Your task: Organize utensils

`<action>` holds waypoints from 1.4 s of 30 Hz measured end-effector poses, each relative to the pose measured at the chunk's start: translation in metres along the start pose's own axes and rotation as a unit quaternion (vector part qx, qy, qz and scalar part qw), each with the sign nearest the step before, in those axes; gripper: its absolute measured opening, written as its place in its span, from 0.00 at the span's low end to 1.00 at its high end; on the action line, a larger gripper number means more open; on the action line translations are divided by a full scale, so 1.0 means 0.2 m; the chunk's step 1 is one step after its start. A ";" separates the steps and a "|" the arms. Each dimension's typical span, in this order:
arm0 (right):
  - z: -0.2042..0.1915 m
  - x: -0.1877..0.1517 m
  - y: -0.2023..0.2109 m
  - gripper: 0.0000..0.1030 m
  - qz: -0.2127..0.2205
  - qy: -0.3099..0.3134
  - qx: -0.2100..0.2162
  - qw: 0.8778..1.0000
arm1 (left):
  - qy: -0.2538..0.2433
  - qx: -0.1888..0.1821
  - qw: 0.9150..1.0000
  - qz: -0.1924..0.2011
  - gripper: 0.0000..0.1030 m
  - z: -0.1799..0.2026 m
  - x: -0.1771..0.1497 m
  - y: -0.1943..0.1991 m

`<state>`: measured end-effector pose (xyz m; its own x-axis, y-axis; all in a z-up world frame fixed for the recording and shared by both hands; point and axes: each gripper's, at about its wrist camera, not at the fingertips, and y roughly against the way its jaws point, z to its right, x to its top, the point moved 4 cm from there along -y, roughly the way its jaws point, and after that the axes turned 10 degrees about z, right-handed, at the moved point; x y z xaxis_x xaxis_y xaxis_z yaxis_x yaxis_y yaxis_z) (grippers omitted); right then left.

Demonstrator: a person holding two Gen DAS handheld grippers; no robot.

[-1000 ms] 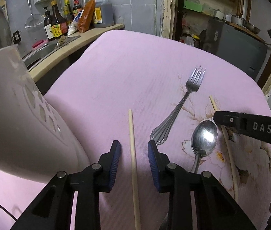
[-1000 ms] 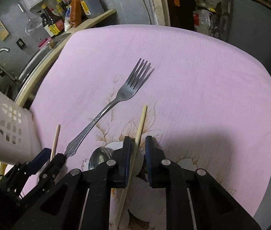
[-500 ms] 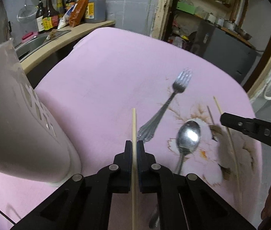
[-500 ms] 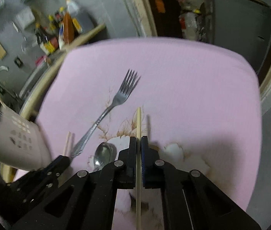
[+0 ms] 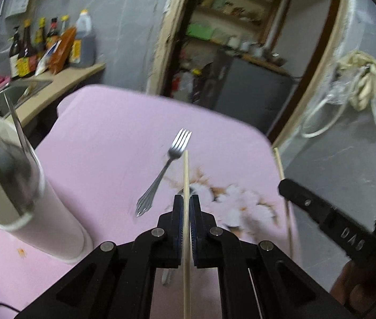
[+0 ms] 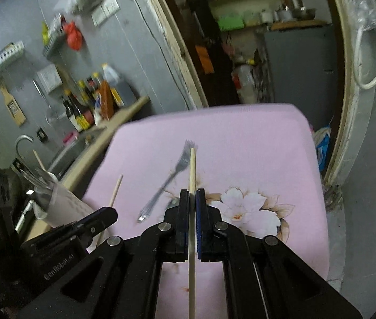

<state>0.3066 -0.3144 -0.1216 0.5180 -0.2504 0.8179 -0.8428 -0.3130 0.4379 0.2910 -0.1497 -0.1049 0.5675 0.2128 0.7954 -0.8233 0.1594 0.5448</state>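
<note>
One pink cloth (image 5: 113, 138), printed with a white flower, covers the table and bears the loose cutlery.
One white utensil holder (image 5: 52, 218), upright at the cloth's left edge; it contains a spoon, a blurred metal piece and a pale stick.
One left gripper (image 5: 186, 207), jaws pressed together on a wooden chopstick (image 5: 186, 170), which runs straight out past the pads and back under the body, clear of the cloth.
One right gripper (image 6: 192, 199), jaws likewise clamped on a second wooden chopstick (image 6: 192, 167), raised above the flower print; in the left view its finger shows at the right edge with the chopstick slanting past it.
One metal fork (image 5: 165, 172), flat on the cloth, tines pointing away, handle toward the holder side.
One spoon (image 5: 182, 192), mostly hidden behind the left pads, lying near the flower.
</note>
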 end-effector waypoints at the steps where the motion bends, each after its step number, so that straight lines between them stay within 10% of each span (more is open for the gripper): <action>1: -0.01 0.01 0.03 0.04 0.007 -0.003 0.001 1.000 | 0.002 -0.015 1.000 0.007 0.05 0.00 0.03 0.05; 10: -0.32 0.12 0.20 0.04 0.058 -0.005 0.024 0.998 | 0.001 -0.083 0.995 0.048 0.05 -0.11 0.28 0.33; 25: -1.05 0.34 0.09 0.04 0.148 0.015 0.114 0.982 | 0.012 -0.074 0.990 0.117 0.05 -0.67 0.70 0.50; 42: -1.20 0.22 -0.09 0.04 0.270 -0.016 0.041 0.962 | 0.112 -0.097 0.971 0.190 0.05 -1.13 0.81 0.25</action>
<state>0.3094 -0.0997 -0.0027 0.0130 -0.4254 0.9049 -0.9764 -0.2006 -0.0803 0.3444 0.1095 -0.0091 0.2294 0.4932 0.8391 -0.9685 0.2017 0.1463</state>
